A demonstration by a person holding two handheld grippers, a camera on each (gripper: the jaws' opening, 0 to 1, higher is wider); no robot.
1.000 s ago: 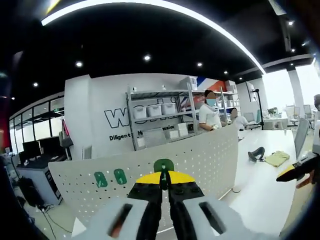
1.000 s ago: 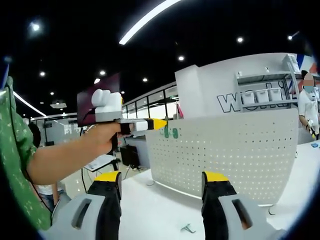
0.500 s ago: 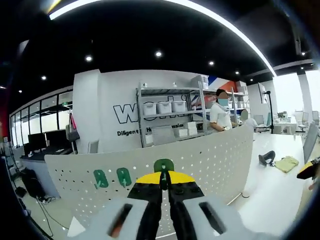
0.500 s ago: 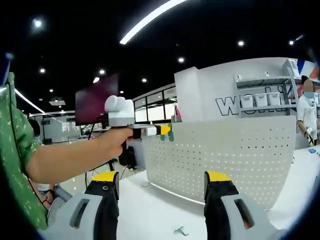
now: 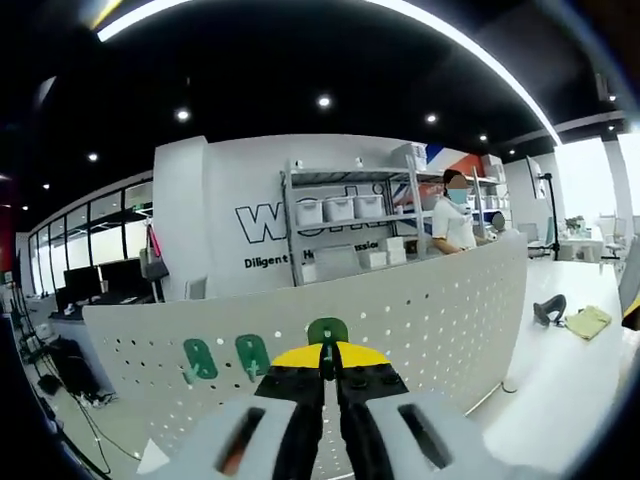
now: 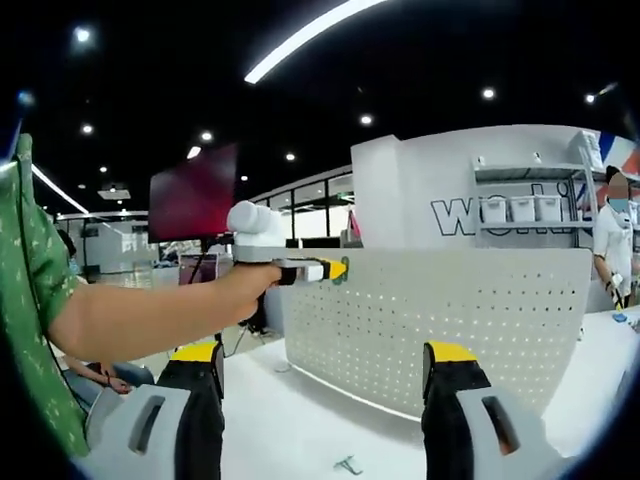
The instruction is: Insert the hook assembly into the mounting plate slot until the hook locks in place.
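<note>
Item 1, my left gripper (image 5: 329, 362): jaws pressed together on the green hook assembly (image 5: 327, 331), whose rounded head stands up just past the yellow tips. In the right gripper view I see the left gripper (image 6: 322, 270) held level by a hand (image 6: 245, 285), its tips at the upper left corner of the mounting plate (image 6: 440, 320).

Item 2, mounting plate (image 5: 420, 320): white perforated board, upright on the white table (image 5: 560, 390), directly ahead of the left jaws. Whether the hook touches the board yet I cannot tell.

Item 3, 2 green hooks (image 5: 225, 357) already seated on the board, left of the held one.

Item 4, my right gripper (image 6: 325, 400): jaws wide apart, holding nothing, well back from the board.

Governing relation, my judgement: the left gripper is much the nearer and carries the part; the board lies straight ahead along its jaws. The hook's long axis looks upright, parallel to the board face, head uppermost. The coming move is a forward press, then a downward seat into a slot.

Item 5: a small metal piece (image 6: 348, 466) lies on the table near the board's foot.
</note>
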